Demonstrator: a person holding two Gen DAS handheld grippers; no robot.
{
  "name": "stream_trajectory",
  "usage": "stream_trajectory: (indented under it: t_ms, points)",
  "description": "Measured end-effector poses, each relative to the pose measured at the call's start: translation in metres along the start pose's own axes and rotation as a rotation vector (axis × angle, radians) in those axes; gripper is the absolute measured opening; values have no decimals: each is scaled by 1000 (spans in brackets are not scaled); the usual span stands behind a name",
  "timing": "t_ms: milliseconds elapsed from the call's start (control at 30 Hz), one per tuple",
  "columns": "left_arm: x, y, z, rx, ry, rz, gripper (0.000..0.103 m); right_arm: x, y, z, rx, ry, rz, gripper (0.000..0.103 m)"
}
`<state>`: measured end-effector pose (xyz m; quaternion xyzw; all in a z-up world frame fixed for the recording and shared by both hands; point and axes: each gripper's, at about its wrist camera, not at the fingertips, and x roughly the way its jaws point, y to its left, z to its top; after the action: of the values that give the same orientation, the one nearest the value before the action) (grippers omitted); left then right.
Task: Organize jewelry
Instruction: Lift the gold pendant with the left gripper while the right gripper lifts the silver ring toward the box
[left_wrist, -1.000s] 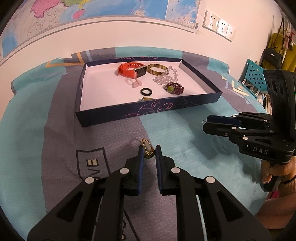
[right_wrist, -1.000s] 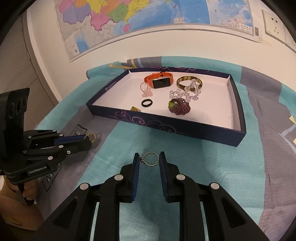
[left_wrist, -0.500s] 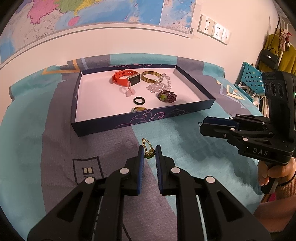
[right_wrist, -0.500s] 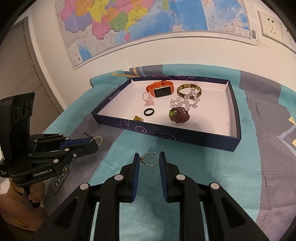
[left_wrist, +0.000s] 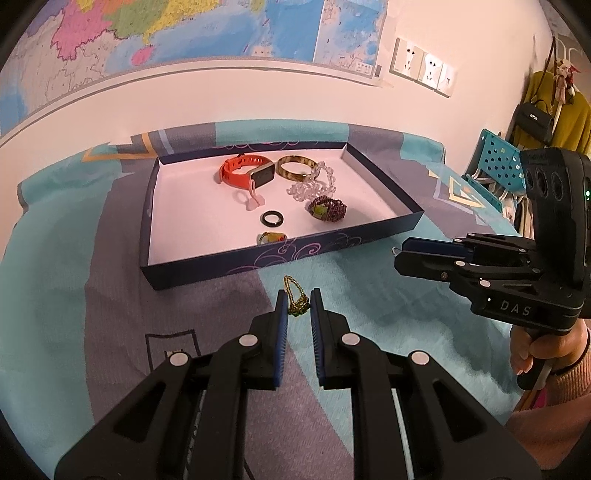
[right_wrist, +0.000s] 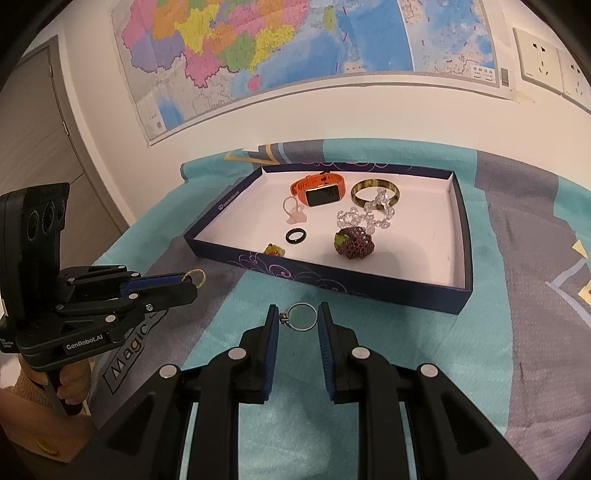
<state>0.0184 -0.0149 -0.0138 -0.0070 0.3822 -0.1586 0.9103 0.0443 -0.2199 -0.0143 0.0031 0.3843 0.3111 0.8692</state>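
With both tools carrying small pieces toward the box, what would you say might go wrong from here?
1. The left tool pinches only the lower end of the gold chain ring; most of it sticks out past the tips and could slip out.
2. The right tool grips the thin silver ring across its rim, so it might twist or pop free.
3. The navy box has a raised front wall; a low approach could catch either piece.
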Motion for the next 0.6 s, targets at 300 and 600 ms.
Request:
stream_trajectory:
  t_ms: [300, 600]
  points:
    - [-3, 1, 8, 0, -19, 3, 13, 0, 0, 5, -8, -8, -1, 20]
    - [-3, 0, 15, 10, -32, 1, 13, -1, 0, 8, -9, -15, -2, 20]
